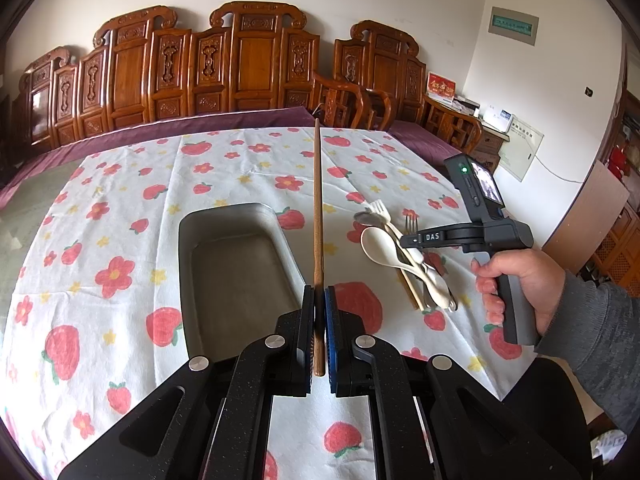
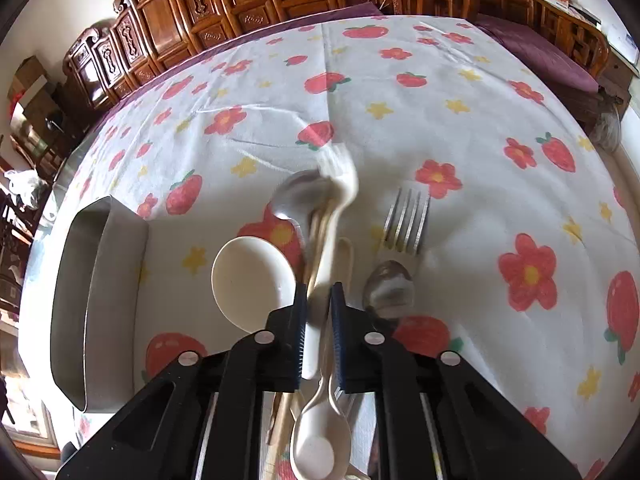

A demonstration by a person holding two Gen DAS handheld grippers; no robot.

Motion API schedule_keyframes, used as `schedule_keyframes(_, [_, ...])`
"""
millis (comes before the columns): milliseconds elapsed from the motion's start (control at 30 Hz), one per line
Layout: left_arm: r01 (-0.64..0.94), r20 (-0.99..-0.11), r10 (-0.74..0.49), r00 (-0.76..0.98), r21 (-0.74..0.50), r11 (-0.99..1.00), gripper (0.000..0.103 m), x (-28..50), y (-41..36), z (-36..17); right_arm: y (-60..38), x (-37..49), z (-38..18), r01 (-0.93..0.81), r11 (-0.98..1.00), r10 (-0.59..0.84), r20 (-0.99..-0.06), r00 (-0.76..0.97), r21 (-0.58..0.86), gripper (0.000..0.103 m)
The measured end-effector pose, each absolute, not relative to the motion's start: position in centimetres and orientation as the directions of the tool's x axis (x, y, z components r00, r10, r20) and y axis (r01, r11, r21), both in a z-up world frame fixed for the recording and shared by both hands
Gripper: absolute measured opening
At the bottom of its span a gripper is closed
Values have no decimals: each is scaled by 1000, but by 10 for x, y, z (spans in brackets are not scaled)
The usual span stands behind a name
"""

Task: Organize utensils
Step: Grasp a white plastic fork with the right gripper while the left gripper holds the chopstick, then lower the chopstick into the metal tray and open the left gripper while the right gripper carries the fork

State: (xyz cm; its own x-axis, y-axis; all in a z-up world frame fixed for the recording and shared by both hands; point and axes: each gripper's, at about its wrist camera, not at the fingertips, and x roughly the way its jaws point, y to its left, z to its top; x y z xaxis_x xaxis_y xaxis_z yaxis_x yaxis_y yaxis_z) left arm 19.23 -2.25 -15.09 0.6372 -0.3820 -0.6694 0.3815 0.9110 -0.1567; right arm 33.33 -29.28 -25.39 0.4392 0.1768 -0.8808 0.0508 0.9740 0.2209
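Note:
My left gripper (image 1: 319,296) is shut on a brown wooden chopstick (image 1: 317,216) that points forward above the right rim of the empty metal tray (image 1: 228,264). A pile of utensils lies to the right: a cream spoon (image 1: 378,246), a cream fork (image 1: 378,210) and a metal fork (image 1: 411,224). My right gripper (image 1: 412,240) is above that pile. In the right wrist view my right gripper (image 2: 319,296) is narrowly open around the blurred cream fork's handle (image 2: 326,256); whether it grips is unclear. The cream spoon (image 2: 250,280), the metal fork (image 2: 406,220) and a metal spoon (image 2: 390,286) lie beside it.
The strawberry-patterned tablecloth (image 1: 120,208) covers the table. Carved wooden chairs (image 1: 248,64) stand along the far edge. The tray (image 2: 92,300) sits left of the pile in the right wrist view. A second cream spoon (image 2: 320,440) lies under the right gripper.

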Motion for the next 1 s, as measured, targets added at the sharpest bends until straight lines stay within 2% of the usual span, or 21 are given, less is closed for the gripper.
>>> schedule_keyframes(67, [382, -670, -381, 637, -155, 911, 4, 192, -22, -151, -295, 330, -250, 40, 975, 176, -875, 451, 217, 5])
schedule_keyframes(600, [359, -689, -331, 645, -109, 927, 4, 196, -19, -152, -295, 300, -213, -64, 981, 188, -834, 519, 182, 5])
schedule_keyframes(1000, [300, -815, -212, 539, -49, 953, 4, 227, 14, -196, -246, 278, -179, -211, 951, 307, -788, 534, 227, 5])
